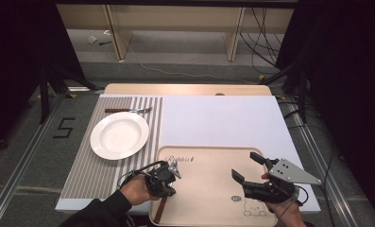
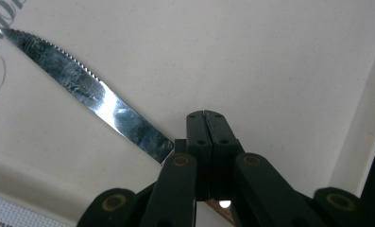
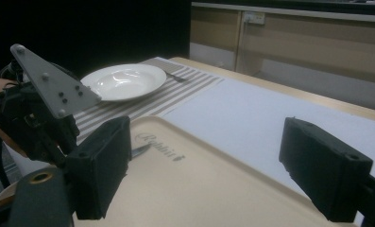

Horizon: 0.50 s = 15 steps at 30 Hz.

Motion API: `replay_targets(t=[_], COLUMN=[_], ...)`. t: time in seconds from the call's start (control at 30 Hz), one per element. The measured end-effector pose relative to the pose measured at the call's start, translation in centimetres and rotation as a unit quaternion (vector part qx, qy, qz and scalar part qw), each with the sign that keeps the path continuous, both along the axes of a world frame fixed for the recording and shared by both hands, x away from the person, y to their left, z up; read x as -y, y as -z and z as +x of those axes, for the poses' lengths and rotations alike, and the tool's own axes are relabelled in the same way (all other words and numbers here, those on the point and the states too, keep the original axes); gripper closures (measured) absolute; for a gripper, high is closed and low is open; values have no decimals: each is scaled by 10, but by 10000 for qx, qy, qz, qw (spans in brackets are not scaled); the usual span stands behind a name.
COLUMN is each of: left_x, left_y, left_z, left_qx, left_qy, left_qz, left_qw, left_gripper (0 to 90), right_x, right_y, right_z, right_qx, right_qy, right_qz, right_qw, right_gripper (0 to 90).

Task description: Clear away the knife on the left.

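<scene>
A serrated knife [image 2: 90, 92] with a brown handle [image 1: 162, 209] lies low over the beige tray [image 1: 208, 163] at its front left. My left gripper [image 1: 166, 187] is shut on the knife where the blade meets the handle. In the left gripper view the jaws [image 2: 206, 118] are pressed together and the blade runs up and to the left across the tray [image 2: 270, 71]. My right gripper [image 1: 246, 166] stands open over the tray's right half with nothing between its jaws. In the right gripper view my left gripper [image 3: 38, 113] is at the left, with the knife tip [image 3: 140, 151] beside it.
A white plate [image 1: 119, 135] rests on a grey striped placemat [image 1: 81, 175] at the left, with a fork [image 1: 128, 110] behind it. The tray has "Rabbit" lettering [image 1: 175, 159] and a bear drawing [image 1: 253, 208]. A white mat [image 1: 223, 120] covers the table beyond the tray.
</scene>
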<state>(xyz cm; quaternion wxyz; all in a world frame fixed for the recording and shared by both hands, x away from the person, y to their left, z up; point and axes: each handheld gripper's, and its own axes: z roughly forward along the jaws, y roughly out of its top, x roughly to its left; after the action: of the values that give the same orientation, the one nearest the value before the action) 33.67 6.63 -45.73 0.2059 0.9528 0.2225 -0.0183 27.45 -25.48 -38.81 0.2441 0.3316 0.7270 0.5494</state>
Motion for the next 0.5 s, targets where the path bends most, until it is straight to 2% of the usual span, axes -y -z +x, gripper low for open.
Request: replay_targets(t=[0.1,0.23,0.37,0.5], left_x=[-1,-5,-9,-11], left_y=[0,-1,-1,-2], left_z=[0,1,3,5], left_qx=[-23,-45,-155,-182], left_qy=[37,-53,-127,-203], left_qz=[33,25,-52,-28], left_qw=[10000,10000,9998,9996], left_gripper=[886,887,889,890], right_x=[0,0,0,0], right_y=[0,0,0,0], right_z=[0,0,0,0], right_qx=[-3,-6,-9,-12], right_qy=[-5,-6,-14,-22], right_qz=[-10,-15,-28,-39], right_qw=[10000,10000,10000,10000], right_gripper=[189,189,190,191])
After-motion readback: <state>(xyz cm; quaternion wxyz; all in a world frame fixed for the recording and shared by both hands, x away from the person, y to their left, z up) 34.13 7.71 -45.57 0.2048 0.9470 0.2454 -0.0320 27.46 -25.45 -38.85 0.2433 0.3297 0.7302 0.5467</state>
